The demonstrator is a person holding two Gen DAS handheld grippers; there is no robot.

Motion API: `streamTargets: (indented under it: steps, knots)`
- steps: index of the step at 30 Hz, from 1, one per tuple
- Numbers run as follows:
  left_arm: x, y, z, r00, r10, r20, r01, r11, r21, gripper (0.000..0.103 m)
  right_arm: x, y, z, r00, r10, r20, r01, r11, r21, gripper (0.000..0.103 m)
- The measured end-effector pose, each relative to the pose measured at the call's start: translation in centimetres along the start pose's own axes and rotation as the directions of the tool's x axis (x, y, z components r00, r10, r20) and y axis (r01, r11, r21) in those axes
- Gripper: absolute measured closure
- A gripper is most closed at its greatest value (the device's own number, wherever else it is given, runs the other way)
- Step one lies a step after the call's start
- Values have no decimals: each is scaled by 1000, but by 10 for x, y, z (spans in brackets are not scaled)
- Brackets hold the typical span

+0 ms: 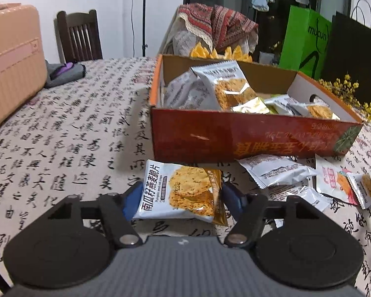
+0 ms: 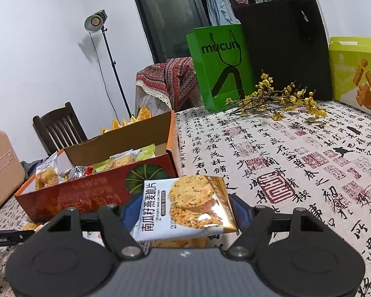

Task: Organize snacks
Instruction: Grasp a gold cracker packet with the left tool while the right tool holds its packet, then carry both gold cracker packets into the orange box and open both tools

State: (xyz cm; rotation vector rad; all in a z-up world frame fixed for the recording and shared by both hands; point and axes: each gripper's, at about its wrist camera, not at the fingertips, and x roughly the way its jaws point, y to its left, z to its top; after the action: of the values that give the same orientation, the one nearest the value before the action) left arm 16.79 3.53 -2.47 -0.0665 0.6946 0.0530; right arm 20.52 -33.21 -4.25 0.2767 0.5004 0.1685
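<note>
My left gripper [image 1: 179, 195] is shut on a white-and-gold oat crisp packet [image 1: 183, 193], held just above the tablecloth in front of the red cardboard box [image 1: 235, 138]. The box holds several snack packets [image 1: 222, 89]. My right gripper [image 2: 183, 209] is shut on a second oat crisp packet [image 2: 185, 208], held above the table to the right of the same red box [image 2: 86, 188]. Loose packets [image 1: 279, 170] lie on the cloth right of the left gripper.
A calligraphy tablecloth [image 2: 296, 163] covers the table. A pink suitcase [image 1: 10, 59] stands far left, a wooden chair [image 1: 79, 34] behind. A green bag [image 2: 220, 66], a black bag [image 2: 284, 44], yellow flowers [image 2: 279, 99] and a yellow-green box [image 2: 356, 76] line the far edge.
</note>
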Motion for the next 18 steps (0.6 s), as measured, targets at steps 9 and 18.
streamTargets:
  steps: [9, 18]
  knots:
    - [-34, 13, 3, 996, -2, 93, 6, 999, -38, 32, -4, 4, 1, 1000, 20, 20, -19, 1000, -24, 28]
    - [-61, 4, 22, 982, -37, 184, 43, 999, -29, 32, -17, 18, 11, 997, 37, 62, -33, 998, -61, 29]
